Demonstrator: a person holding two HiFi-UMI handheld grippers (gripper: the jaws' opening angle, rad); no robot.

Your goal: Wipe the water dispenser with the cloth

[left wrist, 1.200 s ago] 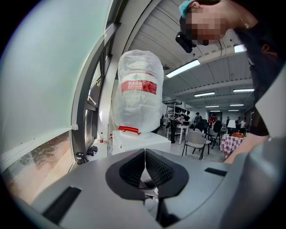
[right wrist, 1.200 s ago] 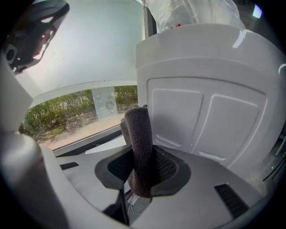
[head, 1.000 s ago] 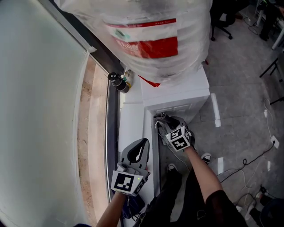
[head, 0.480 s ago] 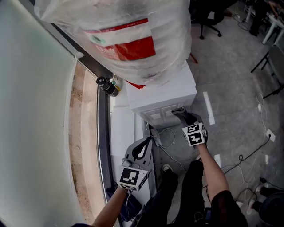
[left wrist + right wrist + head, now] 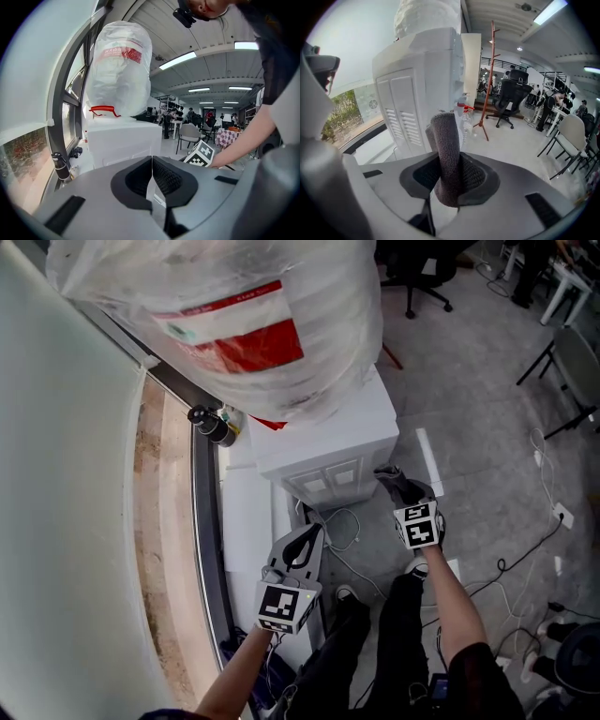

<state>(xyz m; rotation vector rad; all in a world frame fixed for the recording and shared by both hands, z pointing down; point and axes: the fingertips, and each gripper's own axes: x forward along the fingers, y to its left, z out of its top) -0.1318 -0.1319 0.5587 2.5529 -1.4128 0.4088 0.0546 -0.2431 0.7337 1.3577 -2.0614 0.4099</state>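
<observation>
Compared with 1 s ago, the right tool point(image 5: 394, 476) is now seen further right, at the corner of the white water dispenser point(image 5: 323, 437). It's clamped on the grey cloth point(image 5: 446, 154), which is held just beside the louvred panel. The left tool point(image 5: 302, 545) is closed on nothing. The red-and-white label point(image 5: 234, 334) on the bottle point(image 5: 225, 287) can't be read, too blurry.

— What's on the floor point(image 5: 469, 381)?
— White cables point(image 5: 349, 526) loop over grey stone. A black office chair point(image 5: 412, 273) stands well away, near a red coat stand point(image 5: 489, 79).
— And by the window point(image 5: 75, 521)?
— A dark bottle point(image 5: 210, 425) stands upright beside its frame.
</observation>
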